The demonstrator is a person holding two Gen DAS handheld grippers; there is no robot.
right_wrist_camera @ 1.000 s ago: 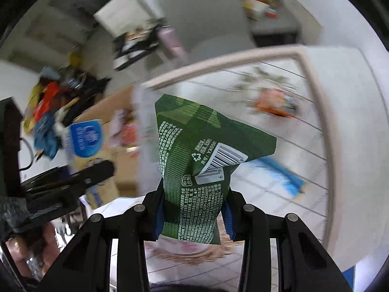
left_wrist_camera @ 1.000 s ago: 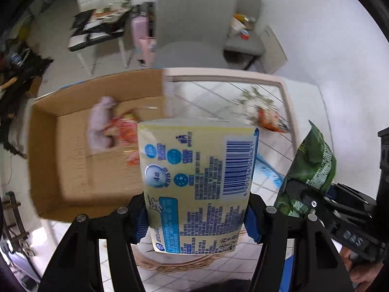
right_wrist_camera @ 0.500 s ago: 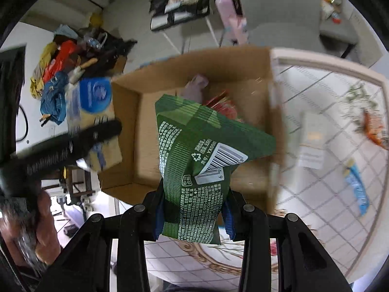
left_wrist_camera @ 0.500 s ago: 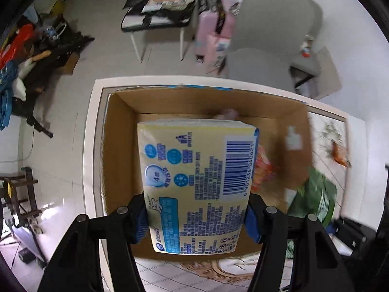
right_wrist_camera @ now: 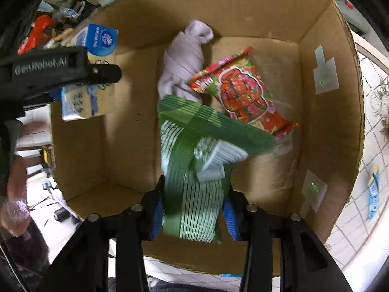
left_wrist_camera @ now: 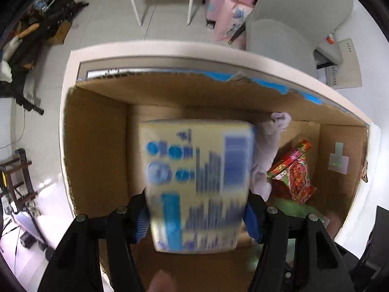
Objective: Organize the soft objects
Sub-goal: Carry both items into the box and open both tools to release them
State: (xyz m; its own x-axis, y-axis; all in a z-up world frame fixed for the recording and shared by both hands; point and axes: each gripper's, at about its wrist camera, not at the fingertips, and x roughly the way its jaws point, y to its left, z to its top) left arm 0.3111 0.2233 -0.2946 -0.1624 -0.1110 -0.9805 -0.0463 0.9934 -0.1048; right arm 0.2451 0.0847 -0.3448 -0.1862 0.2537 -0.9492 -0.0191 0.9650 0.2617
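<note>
My left gripper (left_wrist_camera: 195, 215) is shut on a yellow-and-blue tissue pack (left_wrist_camera: 197, 182), held over the left half of an open cardboard box (left_wrist_camera: 97, 150); the pack is motion-blurred. It also shows in the right wrist view (right_wrist_camera: 90, 73). My right gripper (right_wrist_camera: 193, 215) is shut on a green snack bag (right_wrist_camera: 194, 170), held inside the box (right_wrist_camera: 328, 126) near its front wall. On the box floor lie a rolled lilac cloth (right_wrist_camera: 182, 63) and a red snack bag (right_wrist_camera: 243, 92).
The box stands on a white-rimmed tiled table (left_wrist_camera: 155, 48). A blue packet (right_wrist_camera: 373, 194) lies on the tiles right of the box. A grey chair (left_wrist_camera: 287, 19), pink bags (left_wrist_camera: 226, 4) and floor clutter are beyond the table.
Both grippers have moved left from over the table to over the box and dropped lower into it, each still holding its pack.
</note>
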